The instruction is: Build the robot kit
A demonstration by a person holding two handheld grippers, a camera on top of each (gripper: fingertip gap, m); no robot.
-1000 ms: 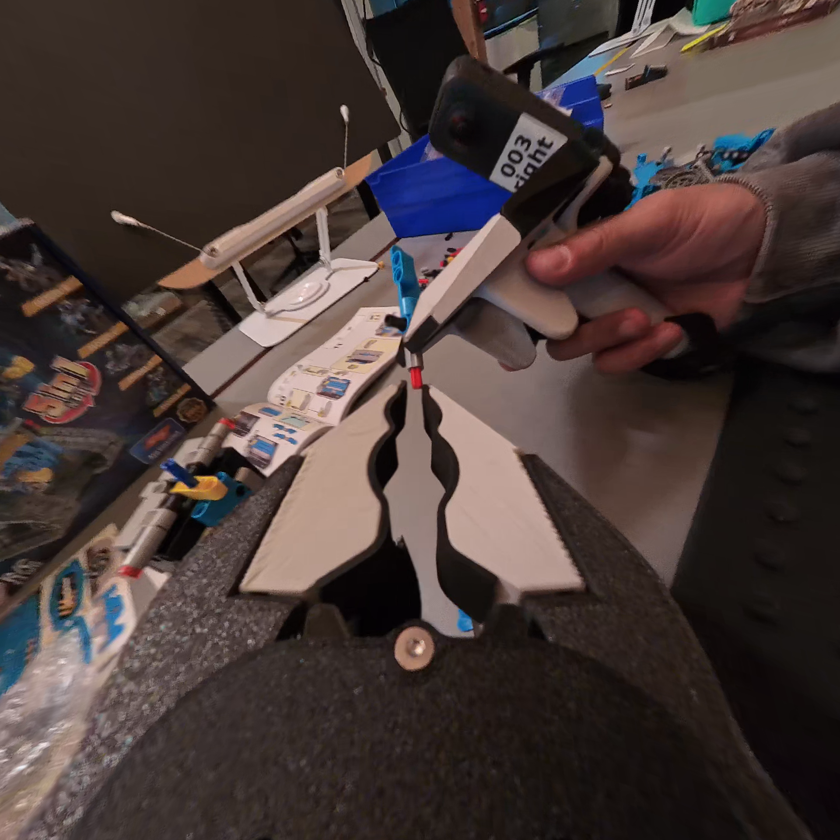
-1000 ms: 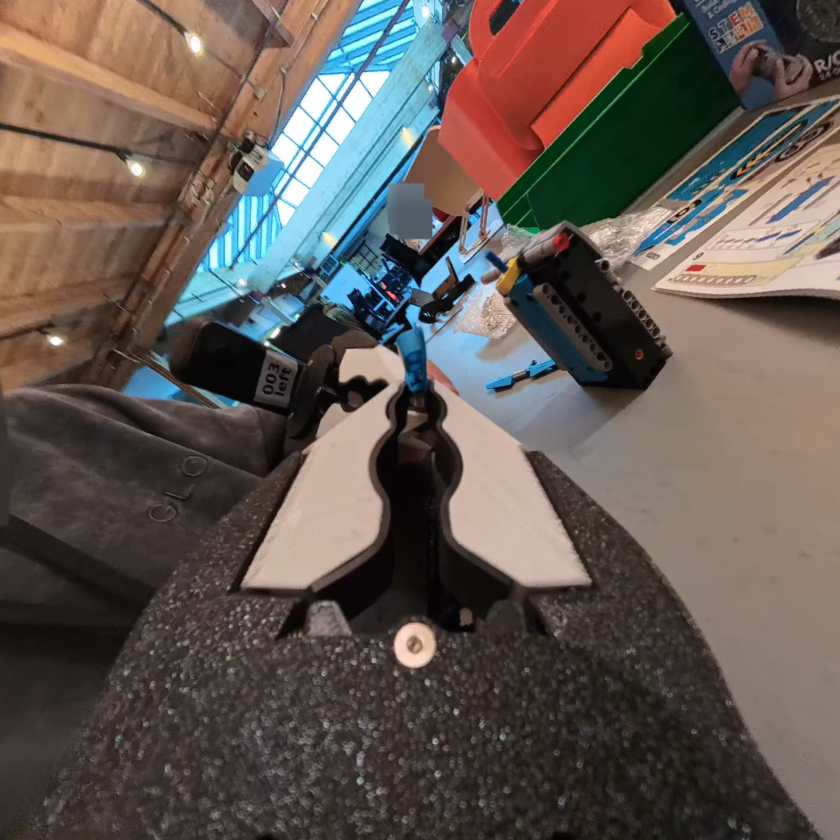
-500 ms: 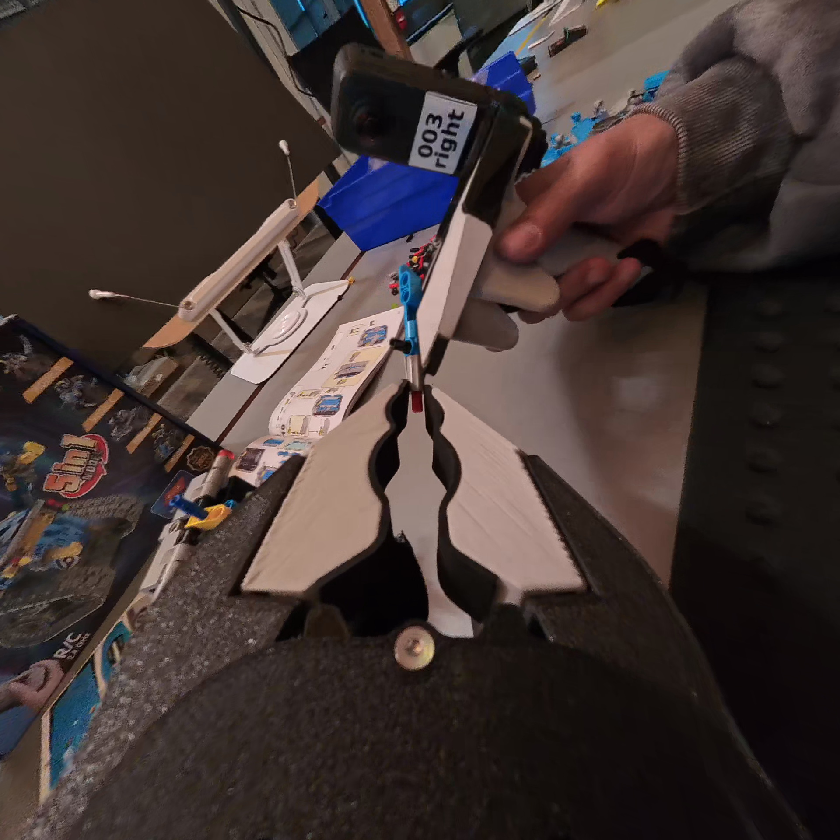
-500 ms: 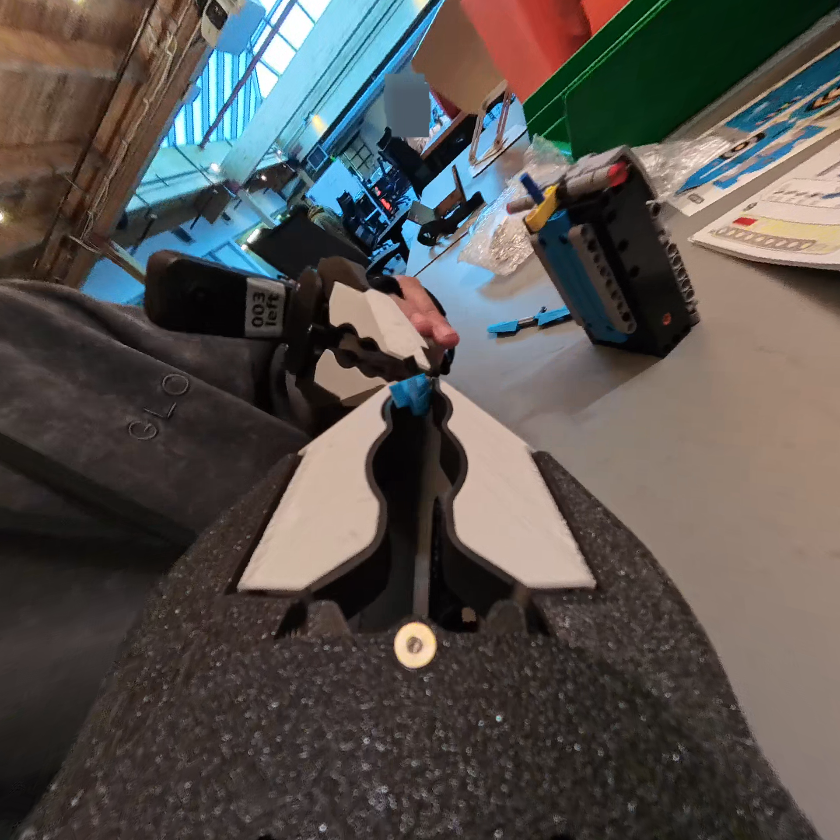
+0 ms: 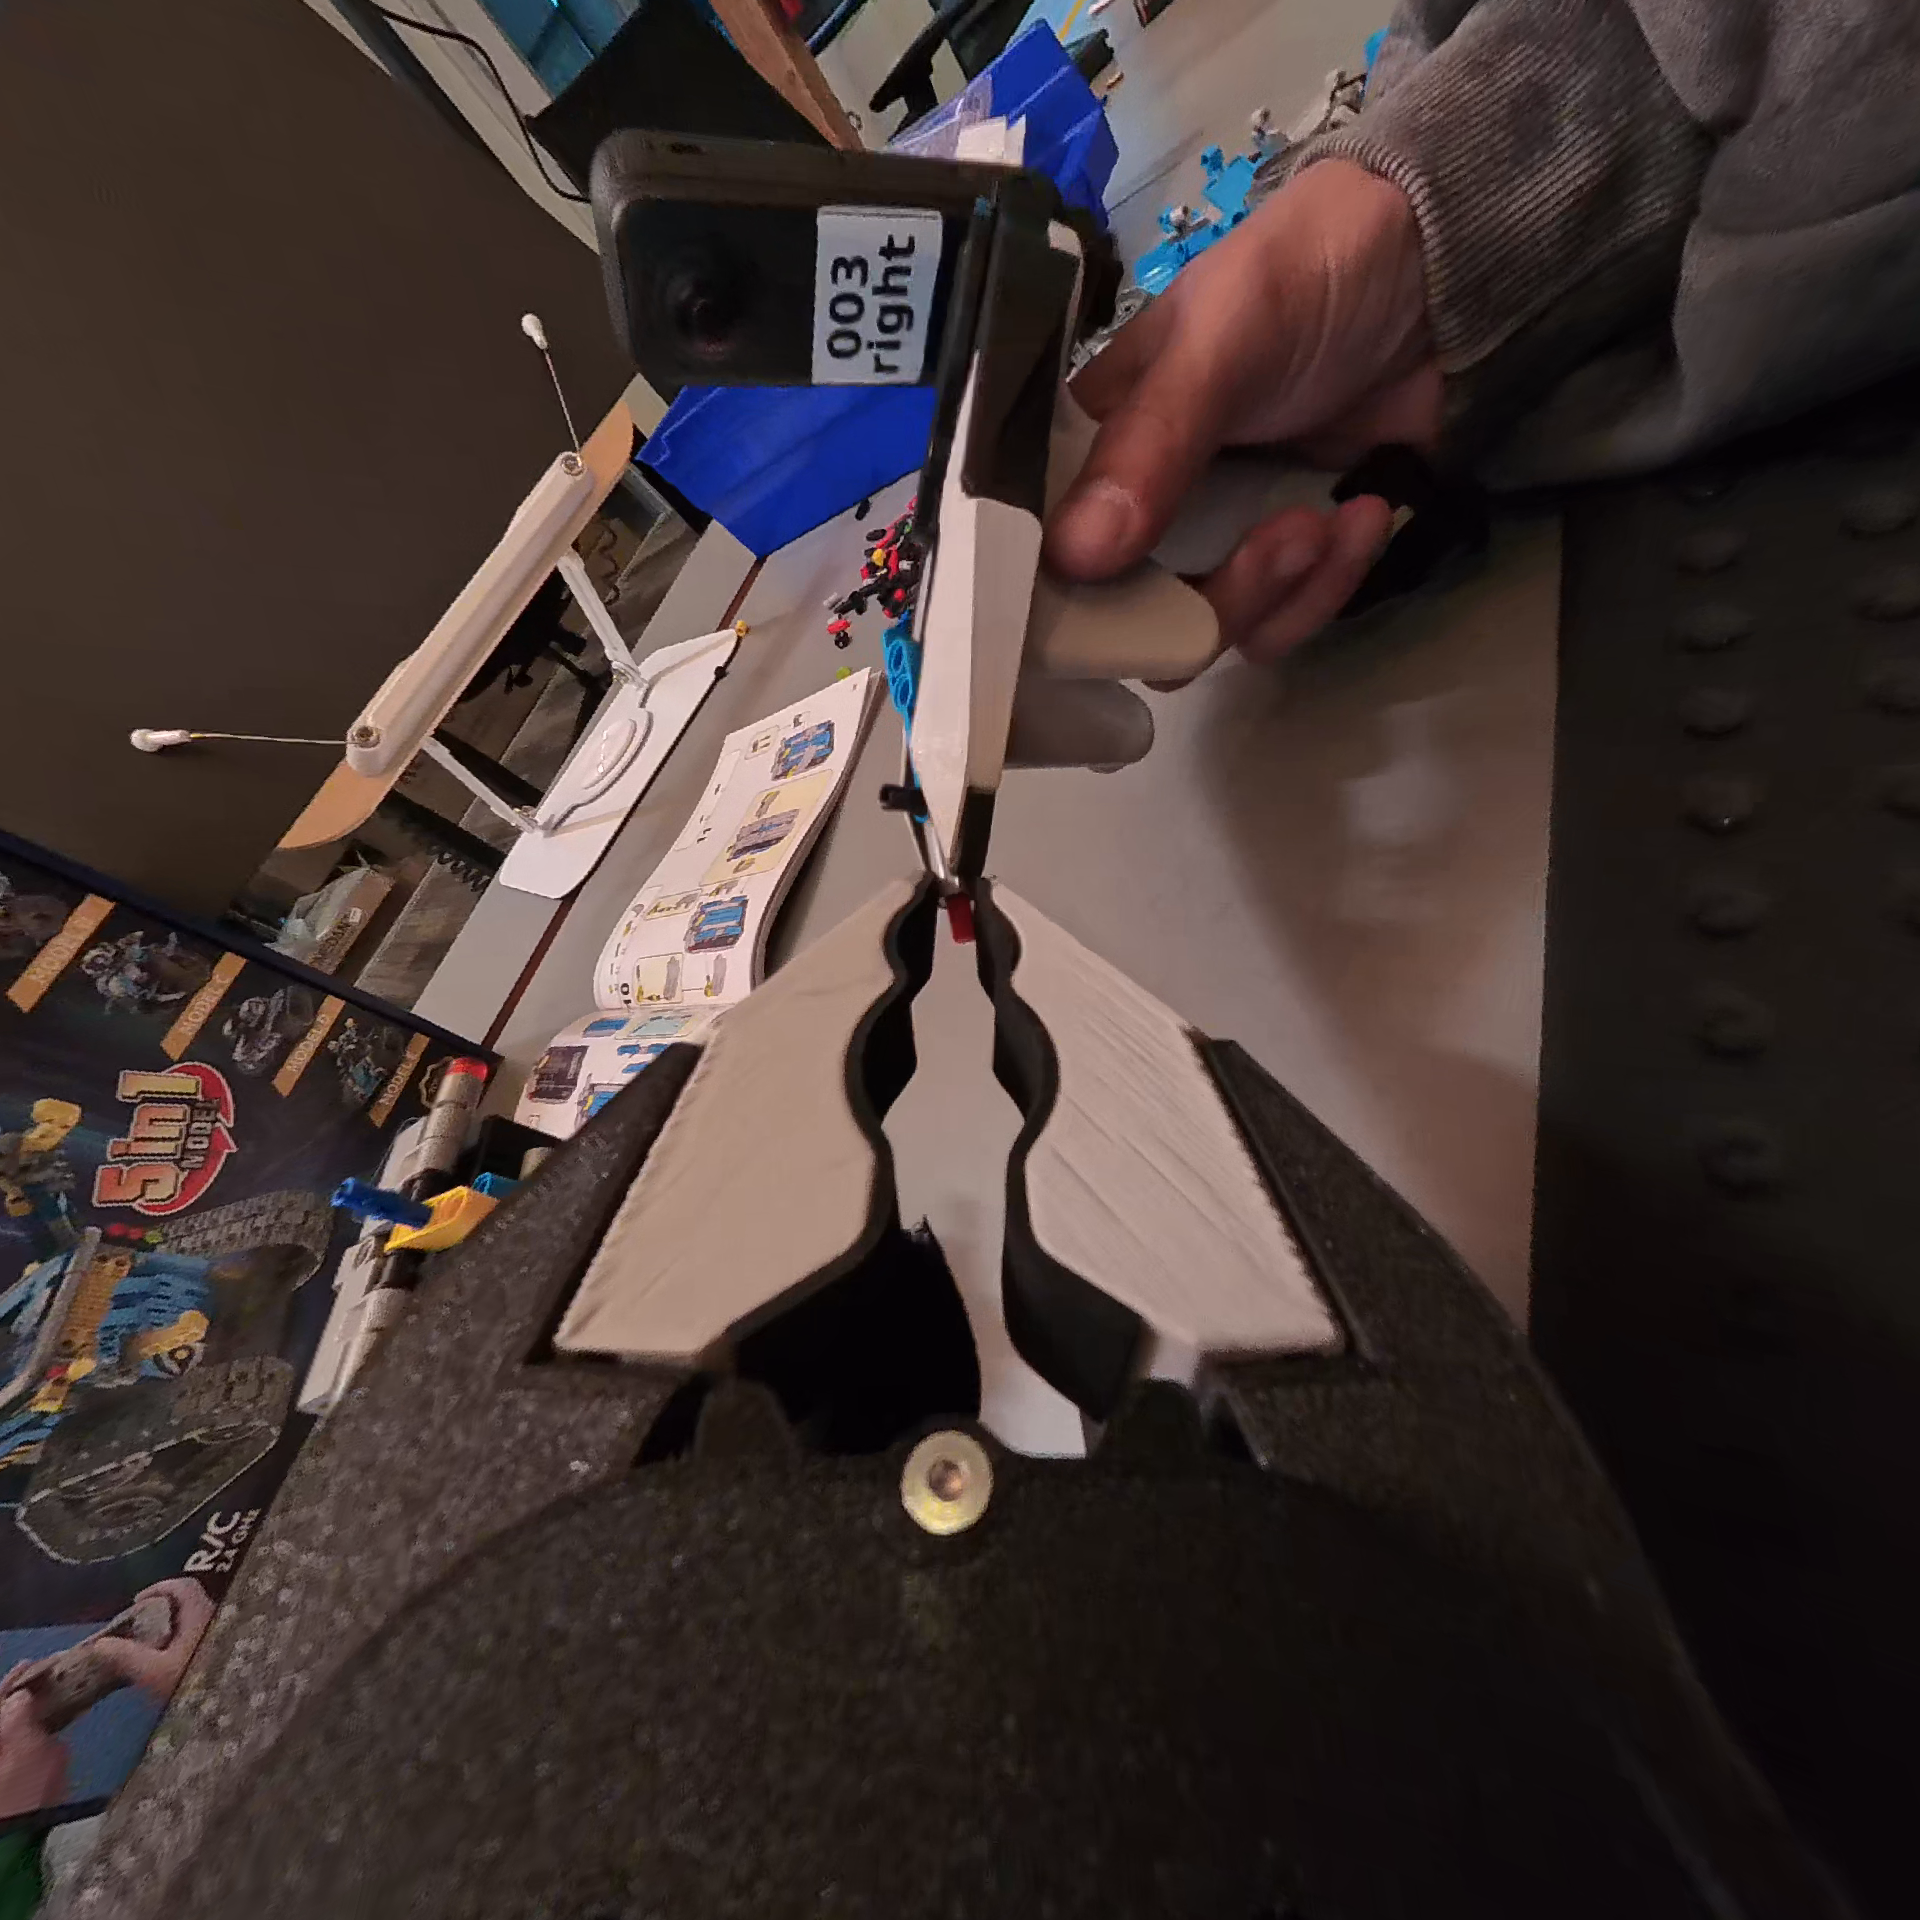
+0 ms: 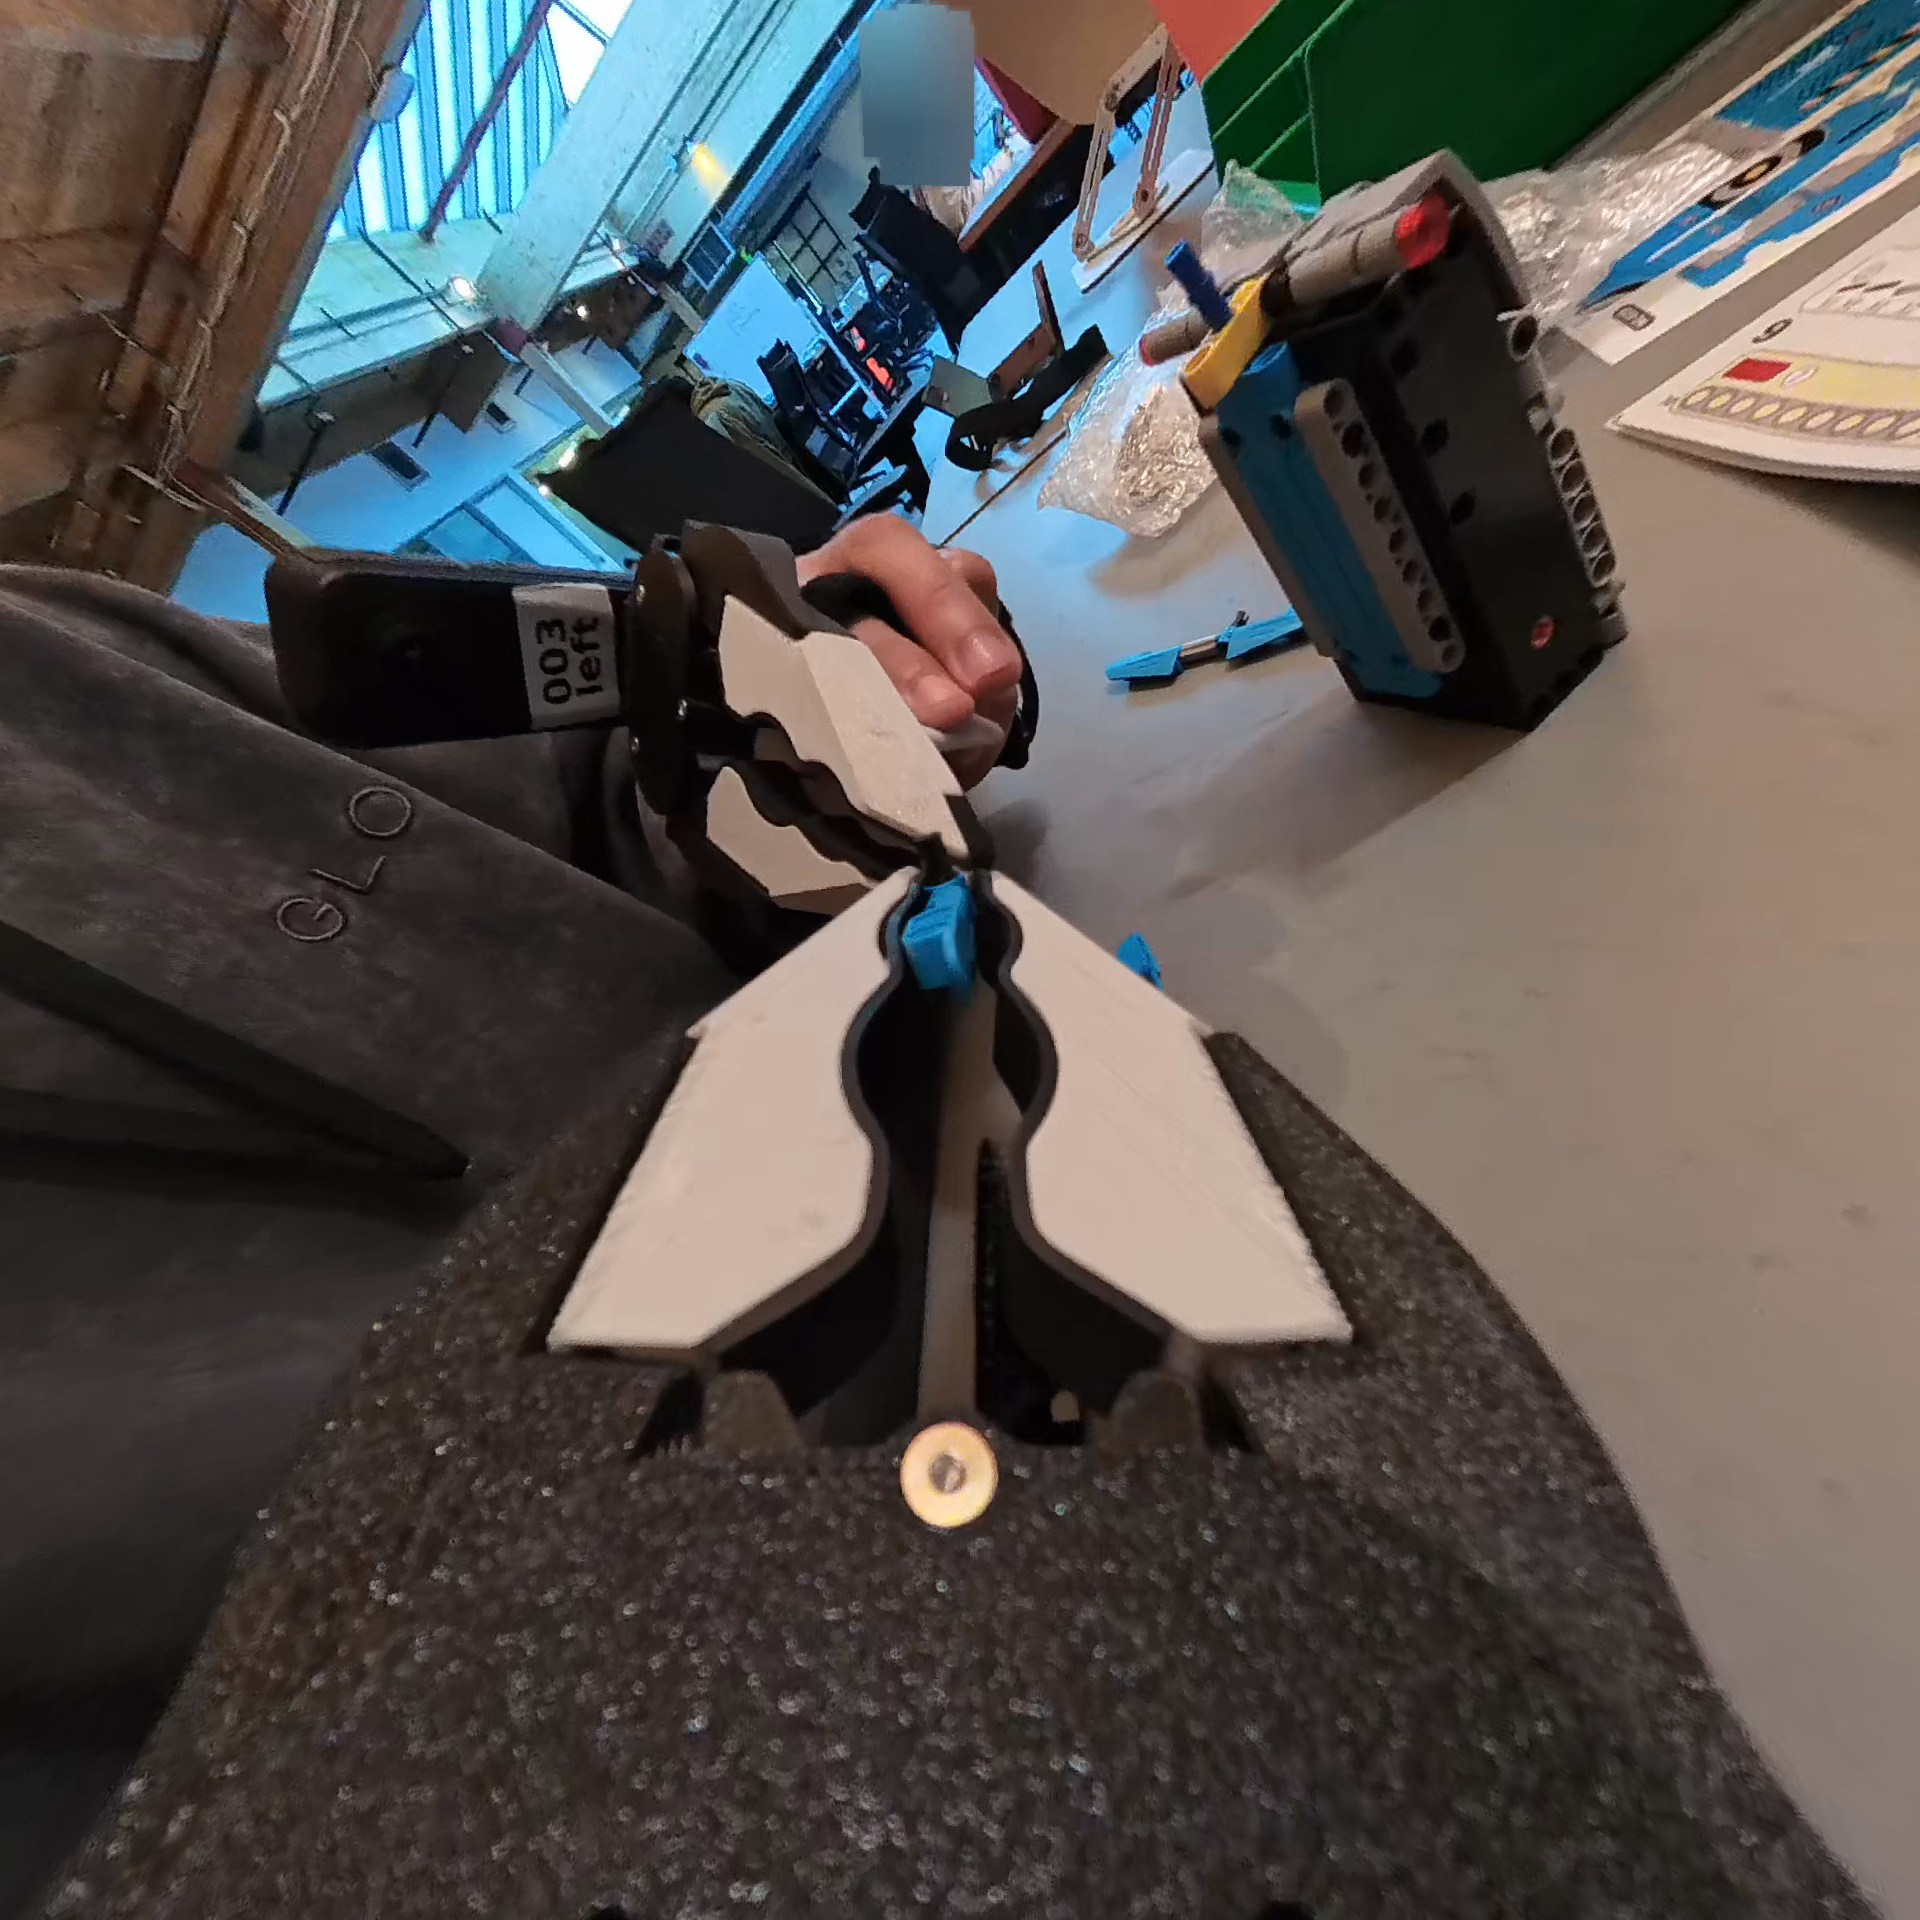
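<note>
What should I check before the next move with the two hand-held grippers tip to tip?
1. Right hand-held gripper shut on the blue piece: ok, piece sits between its tips.
2. Left hand-held gripper shut on the red-tipped pin: ok, red end sits between its tips.
3. Pin lined up with the blue piece: cannot tell, the joint is hidden by the tips.
4. Grey table bare under the tips: ok, apart from a small blue part just beside them.
5. Black and blue block clear of the tips: ok, upright and apart.
6. Open booklet out of the way: ok, lying off to one side.
</note>
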